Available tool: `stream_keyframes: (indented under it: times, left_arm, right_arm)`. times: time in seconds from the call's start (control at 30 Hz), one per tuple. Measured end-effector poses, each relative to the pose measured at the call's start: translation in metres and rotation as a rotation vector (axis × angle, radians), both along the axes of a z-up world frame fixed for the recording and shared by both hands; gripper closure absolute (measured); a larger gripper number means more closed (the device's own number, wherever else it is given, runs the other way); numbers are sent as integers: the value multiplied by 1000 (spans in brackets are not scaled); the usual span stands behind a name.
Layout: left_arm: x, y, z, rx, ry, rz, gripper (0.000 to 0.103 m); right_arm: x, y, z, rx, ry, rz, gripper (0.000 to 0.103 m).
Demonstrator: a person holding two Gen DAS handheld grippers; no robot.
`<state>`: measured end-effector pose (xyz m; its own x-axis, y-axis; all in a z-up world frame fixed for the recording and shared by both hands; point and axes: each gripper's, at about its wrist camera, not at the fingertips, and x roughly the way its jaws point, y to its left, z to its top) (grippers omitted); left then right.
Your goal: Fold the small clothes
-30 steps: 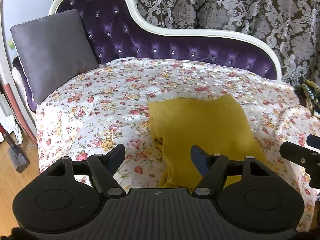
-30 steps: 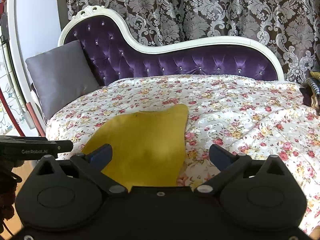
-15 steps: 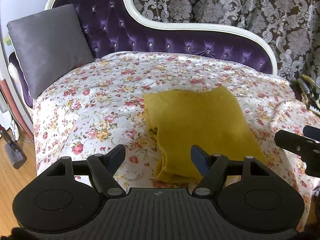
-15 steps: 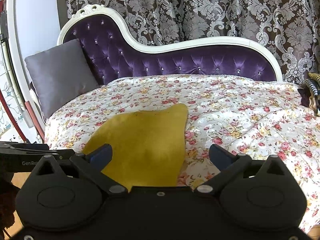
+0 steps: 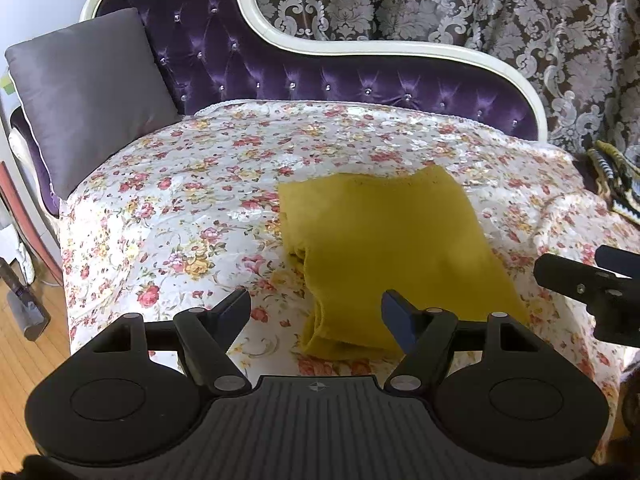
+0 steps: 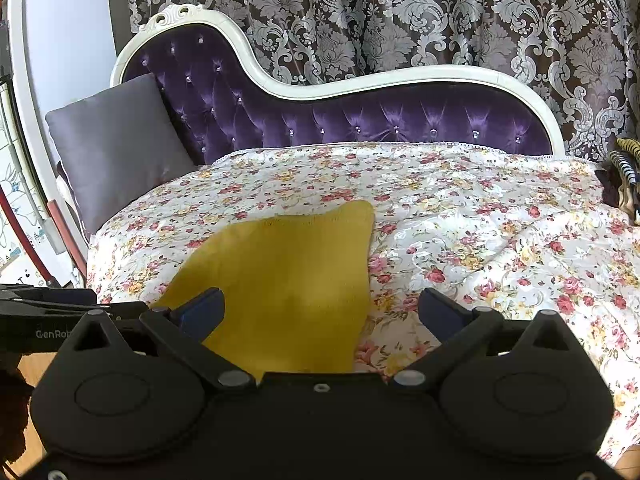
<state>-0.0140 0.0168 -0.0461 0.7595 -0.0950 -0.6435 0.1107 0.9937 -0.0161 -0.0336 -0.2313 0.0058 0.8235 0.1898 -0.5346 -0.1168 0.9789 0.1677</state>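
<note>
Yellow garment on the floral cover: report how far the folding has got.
Done: the yellow garment lies on the floral cover already folded over, with stacked layers showing along its near left edge. In hand: nothing; the left gripper and the right gripper both hang open above it, neither touching cloth. Left: whether another fold is needed cannot be told; no second garment to fold is clearly in view.
</note>
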Motion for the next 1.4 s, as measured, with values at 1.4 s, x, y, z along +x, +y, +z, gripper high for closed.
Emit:
stream_keyframes:
  times: [1.4]
  left_arm:
    - [4,-8,-9,-3,48,-13,33]
  right_arm:
    - [10,2,-15,26,66,12,1]
